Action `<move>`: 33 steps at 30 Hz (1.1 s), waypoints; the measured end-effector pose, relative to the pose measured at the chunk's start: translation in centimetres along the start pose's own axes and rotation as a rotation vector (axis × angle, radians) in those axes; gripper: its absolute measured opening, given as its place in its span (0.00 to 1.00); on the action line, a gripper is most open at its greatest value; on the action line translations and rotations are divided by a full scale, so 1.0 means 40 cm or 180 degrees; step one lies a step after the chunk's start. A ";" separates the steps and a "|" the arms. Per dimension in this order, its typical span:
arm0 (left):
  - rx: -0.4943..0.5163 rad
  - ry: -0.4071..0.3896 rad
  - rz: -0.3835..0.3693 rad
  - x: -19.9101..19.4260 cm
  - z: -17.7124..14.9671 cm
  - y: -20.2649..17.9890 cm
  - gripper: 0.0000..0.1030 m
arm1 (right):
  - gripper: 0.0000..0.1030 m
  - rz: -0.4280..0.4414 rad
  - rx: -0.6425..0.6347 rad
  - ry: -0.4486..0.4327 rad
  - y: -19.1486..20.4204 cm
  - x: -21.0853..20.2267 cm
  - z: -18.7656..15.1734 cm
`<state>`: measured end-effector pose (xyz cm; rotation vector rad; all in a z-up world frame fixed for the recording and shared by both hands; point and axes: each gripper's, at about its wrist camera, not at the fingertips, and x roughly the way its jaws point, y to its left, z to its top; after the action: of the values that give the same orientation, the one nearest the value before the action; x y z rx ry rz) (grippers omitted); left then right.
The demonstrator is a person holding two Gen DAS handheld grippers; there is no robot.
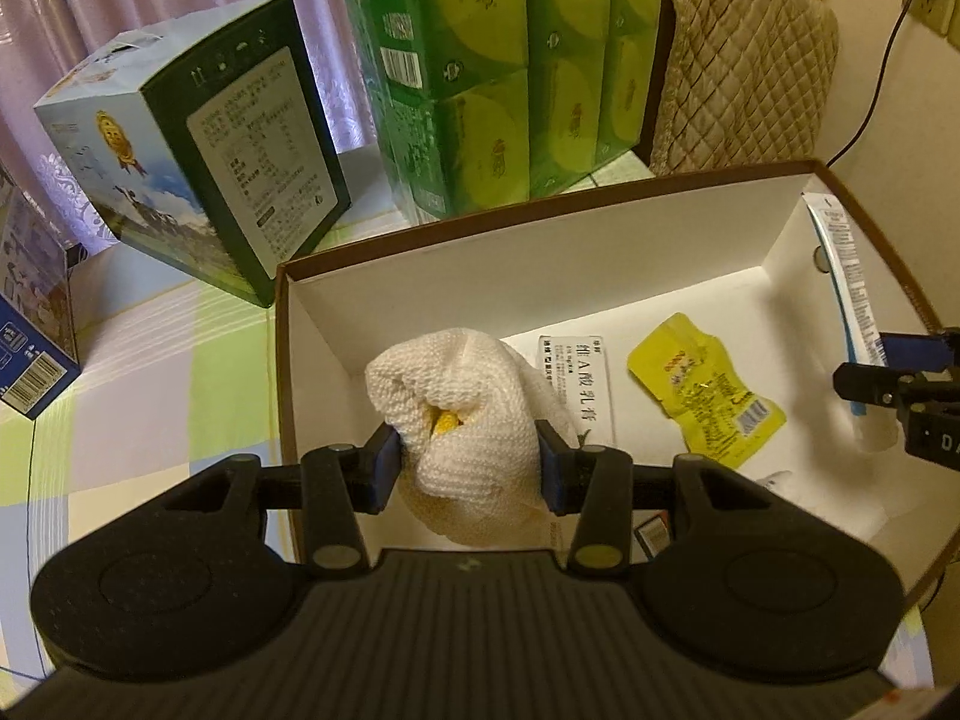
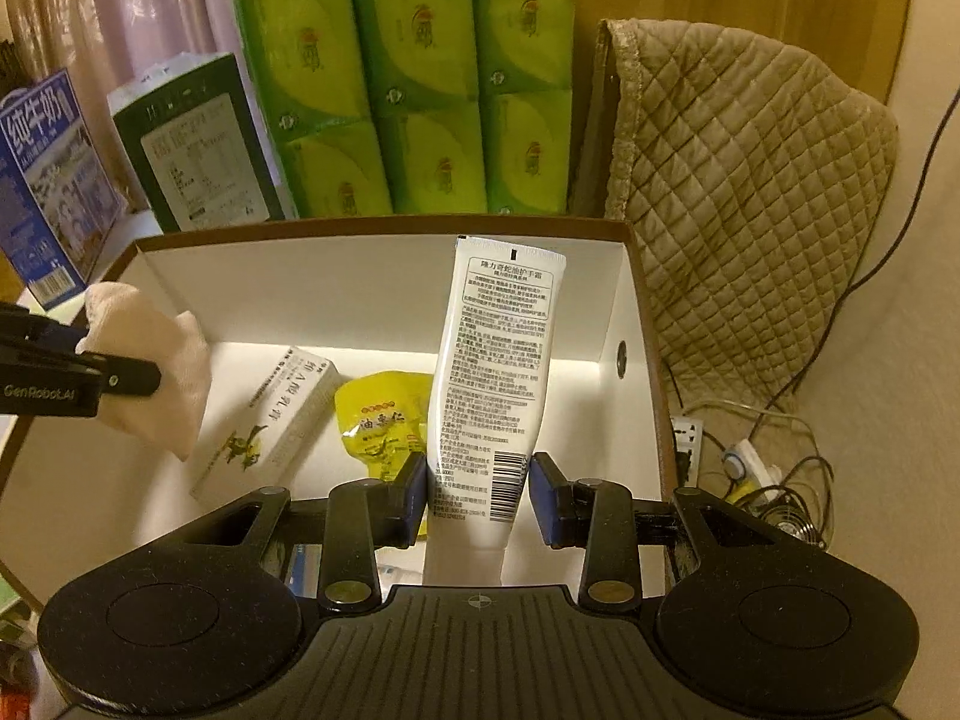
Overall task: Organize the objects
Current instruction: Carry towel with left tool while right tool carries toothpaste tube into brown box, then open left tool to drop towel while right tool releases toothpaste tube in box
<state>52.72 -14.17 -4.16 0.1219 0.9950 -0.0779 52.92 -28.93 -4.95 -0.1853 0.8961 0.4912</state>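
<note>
— Clamping down, is it? What has the left gripper [image 1: 467, 463] got?

— A crumpled white cloth [image 1: 465, 420], pinched between both blue pads, with something yellow peeking from its folds. It hangs over the near left corner of the open cardboard box [image 1: 540, 222], above the floor of it.

— And the right gripper [image 2: 478, 489]?

— Its jaws sit either side of a white tube [image 2: 495, 372] of hand cream. The left pad touches the tube near its barcode; the right pad shows a slight gap, so I cannot tell whether it is truly gripped. The tube stands tilted inside the box, its crimped end leaning toward the far wall on the right side.

— What lies in the box?

— A white carton [image 2: 270, 420] of ointment lying flat, and just right of it a yellow sachet [image 2: 381, 420] — both on the white floor, between cloth and tube.

— Beyond the box?

— Green tissue packs [image 2: 414, 84] stacked at the far side, a dark milk box [image 1: 240, 156] to their left, a blue carton [image 2: 48, 186] farther left, and a quilted cover [image 2: 744, 192] to the right.
</note>
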 end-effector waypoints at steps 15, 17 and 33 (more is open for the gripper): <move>0.0079 -0.0138 0.0002 0.011 0.036 -0.006 0.65 | 0.33 -0.0125 -0.0083 0.0065 0.007 0.038 0.016; 0.0087 -0.0144 0.0006 0.007 0.034 -0.005 0.74 | 0.33 -0.0144 -0.0094 0.0075 0.007 0.042 0.017; 0.0085 -0.0309 -0.0038 -0.044 0.012 -0.006 0.89 | 0.66 -0.0304 -0.0087 -0.0200 0.013 0.019 0.029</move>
<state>52.14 -14.46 -2.46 0.1354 0.8978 -0.1071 53.86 -27.81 -4.82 -0.2352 0.8156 0.4184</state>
